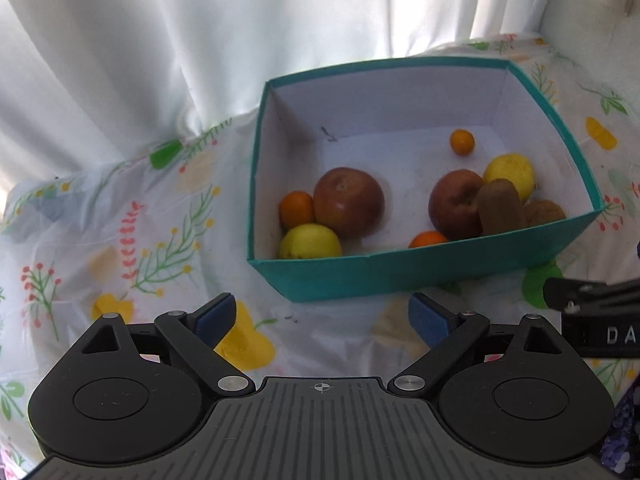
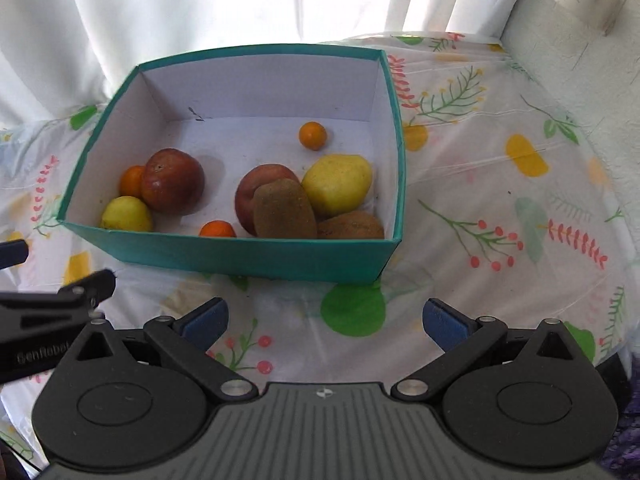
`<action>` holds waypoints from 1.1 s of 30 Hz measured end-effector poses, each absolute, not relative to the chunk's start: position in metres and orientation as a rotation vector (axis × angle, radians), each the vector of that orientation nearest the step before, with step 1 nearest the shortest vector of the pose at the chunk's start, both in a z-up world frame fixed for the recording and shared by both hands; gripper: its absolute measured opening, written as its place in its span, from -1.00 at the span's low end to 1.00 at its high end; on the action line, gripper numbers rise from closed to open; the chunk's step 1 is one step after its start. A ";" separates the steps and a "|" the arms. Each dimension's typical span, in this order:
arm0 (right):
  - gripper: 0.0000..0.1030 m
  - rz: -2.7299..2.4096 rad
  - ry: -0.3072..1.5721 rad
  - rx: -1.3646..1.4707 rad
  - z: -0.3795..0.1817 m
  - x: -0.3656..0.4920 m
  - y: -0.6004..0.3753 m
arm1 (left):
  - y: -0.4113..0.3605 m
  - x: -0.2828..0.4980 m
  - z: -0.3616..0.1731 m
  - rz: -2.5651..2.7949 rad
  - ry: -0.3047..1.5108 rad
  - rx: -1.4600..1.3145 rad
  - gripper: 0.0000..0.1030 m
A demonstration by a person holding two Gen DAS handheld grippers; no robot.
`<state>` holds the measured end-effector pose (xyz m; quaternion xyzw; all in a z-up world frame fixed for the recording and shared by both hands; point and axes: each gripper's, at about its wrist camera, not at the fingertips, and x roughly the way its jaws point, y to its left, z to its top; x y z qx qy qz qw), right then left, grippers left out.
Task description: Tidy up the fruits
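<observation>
Your left gripper [image 1: 322,318] and right gripper [image 2: 325,322], both spread and empty, sit short of the teal box [image 2: 240,254]; the upright kiwi [image 2: 285,209] lies nearer your right.

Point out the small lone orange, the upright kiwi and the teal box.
small lone orange [image 2: 313,135]: right wrist view, its centre.
upright kiwi [image 2: 285,210]: right wrist view, mid-body.
teal box [image 2: 240,254]: right wrist view, near outer wall.

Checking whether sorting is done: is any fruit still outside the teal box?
None visible outside. All the fruit lies inside the teal box; only bare floral tablecloth surrounds it.
</observation>
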<state>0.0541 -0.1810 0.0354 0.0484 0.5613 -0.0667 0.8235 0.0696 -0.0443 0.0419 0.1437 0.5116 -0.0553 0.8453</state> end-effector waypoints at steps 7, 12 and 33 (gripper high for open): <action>1.00 -0.154 1.260 0.162 0.031 0.082 -0.182 | -0.038 0.090 0.044 -0.100 1.166 0.230 0.87; 1.00 -0.164 1.298 0.124 0.023 0.091 -0.176 | -0.040 0.101 0.043 -0.078 1.196 0.236 0.87; 1.00 -0.167 1.345 -0.006 0.014 0.105 -0.163 | -0.043 0.108 0.030 -0.078 1.265 0.296 0.87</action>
